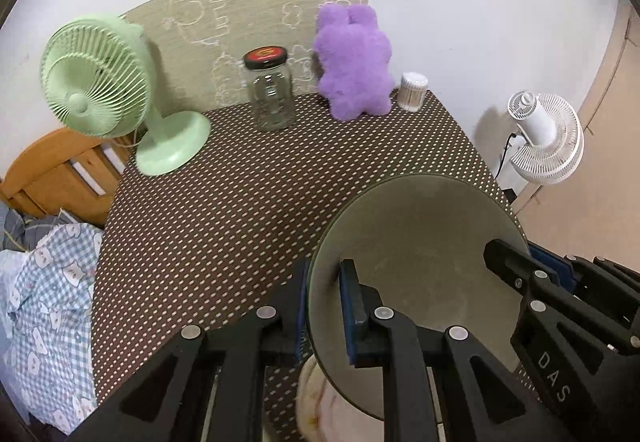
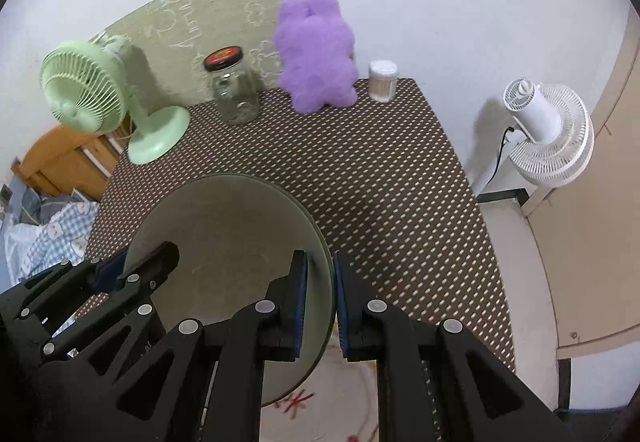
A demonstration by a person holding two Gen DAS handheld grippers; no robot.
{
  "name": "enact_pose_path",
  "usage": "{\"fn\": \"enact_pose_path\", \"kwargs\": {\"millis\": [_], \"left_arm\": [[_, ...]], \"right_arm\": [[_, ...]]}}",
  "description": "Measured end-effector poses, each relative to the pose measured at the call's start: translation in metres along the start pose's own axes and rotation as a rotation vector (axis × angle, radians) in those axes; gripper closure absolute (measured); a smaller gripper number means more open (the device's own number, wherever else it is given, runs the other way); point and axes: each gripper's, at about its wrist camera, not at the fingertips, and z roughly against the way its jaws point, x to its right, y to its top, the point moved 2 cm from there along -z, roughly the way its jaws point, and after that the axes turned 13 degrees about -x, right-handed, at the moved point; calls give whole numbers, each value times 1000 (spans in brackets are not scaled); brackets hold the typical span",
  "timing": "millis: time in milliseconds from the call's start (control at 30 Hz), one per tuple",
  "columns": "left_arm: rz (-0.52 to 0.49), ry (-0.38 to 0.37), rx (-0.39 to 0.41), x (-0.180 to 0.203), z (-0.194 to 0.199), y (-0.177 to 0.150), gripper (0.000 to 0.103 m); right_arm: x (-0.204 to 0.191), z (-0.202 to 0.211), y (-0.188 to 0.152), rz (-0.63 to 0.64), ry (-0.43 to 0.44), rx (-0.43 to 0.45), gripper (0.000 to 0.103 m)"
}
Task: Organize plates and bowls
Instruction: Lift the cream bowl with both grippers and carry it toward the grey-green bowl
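A large grey-green bowl [image 1: 420, 242] [image 2: 232, 234] hangs above the brown dotted table [image 1: 224, 210] [image 2: 392, 194], held by both grippers. My left gripper [image 1: 324, 302] is shut on the bowl's left rim, one pad inside and one outside. My right gripper [image 2: 320, 302] is shut on the opposite rim. Each wrist view also shows the other gripper clamped on the far rim: the right gripper [image 1: 534, 260] and the left gripper [image 2: 128, 262]. Under the bowl, at the table's near edge, lies a pale dish [image 1: 320, 406] [image 2: 320, 402] with a red pattern, mostly hidden.
Along the table's back stand a green desk fan [image 1: 104, 82], a glass jar [image 1: 270, 90] with a black lid, a purple plush toy [image 1: 354, 62] and a tub of cotton swabs [image 1: 412, 92]. A white floor fan [image 1: 544, 138] stands right; a wooden bed frame [image 1: 48, 174] and checked bedding [image 1: 44, 302] lie left.
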Motion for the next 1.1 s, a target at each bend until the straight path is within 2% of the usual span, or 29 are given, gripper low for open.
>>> {"fn": "enact_pose_path", "kwargs": {"millis": [633, 1100], "left_arm": [[76, 23, -8, -89, 15, -69, 91], [158, 31, -47, -129, 10, -102, 90]], "right_arm": [[-103, 1, -50, 77, 20, -24, 87], [-157, -2, -71, 185, 18, -45, 87]]}}
